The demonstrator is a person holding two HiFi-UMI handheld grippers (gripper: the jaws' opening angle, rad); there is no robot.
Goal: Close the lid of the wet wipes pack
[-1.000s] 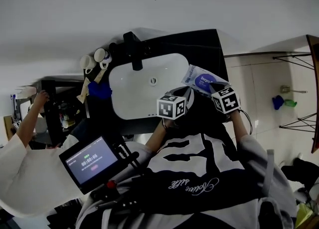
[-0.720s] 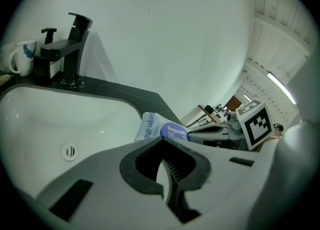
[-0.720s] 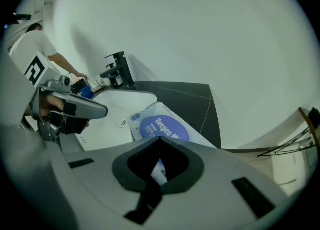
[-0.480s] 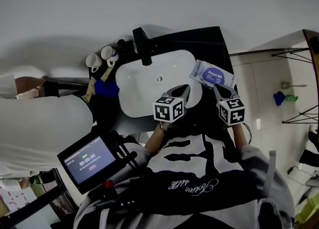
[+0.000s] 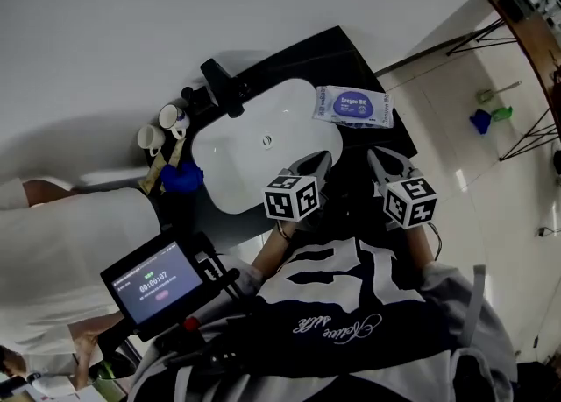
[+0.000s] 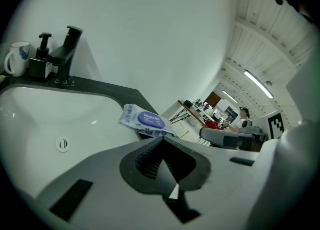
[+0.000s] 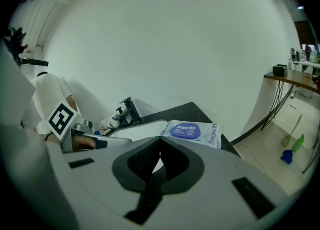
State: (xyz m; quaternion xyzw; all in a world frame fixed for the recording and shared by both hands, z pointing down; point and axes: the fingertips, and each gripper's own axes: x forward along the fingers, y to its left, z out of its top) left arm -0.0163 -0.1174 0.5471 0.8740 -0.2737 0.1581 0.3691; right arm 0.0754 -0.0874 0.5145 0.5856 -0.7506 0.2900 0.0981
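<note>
Head view: from above the person, facing steeply down. The torso fills the lower frame; tabletop (image 5: pixel 337 54) and sink (image 5: pixel 254 151) sit farther off at upper centre. Left gripper view: rides low behind the left tongs (image 6: pixel 162 141), looks across the sink toward the faucet (image 6: pixel 65 53) at upper left. Right gripper view: behind the right tongs (image 7: pixel 160 140), faces the wet wipes pack (image 7: pixel 192 133), fairly near, frame centre. All three share pack, sink, faucet.

A plain white wall (image 5: pixel 219 6) fills the view ahead of the jaws, above a black counter (image 5: pixel 351 54) with a white basin (image 5: pixel 237 155) set in it. Right of the jaws lie a pale tiled floor (image 5: pixel 473 155) and a wooden table (image 7: pixel 287 79) on thin metal legs. Farther right, a strip light (image 6: pixel 258 83) lines the ceiling.
</note>
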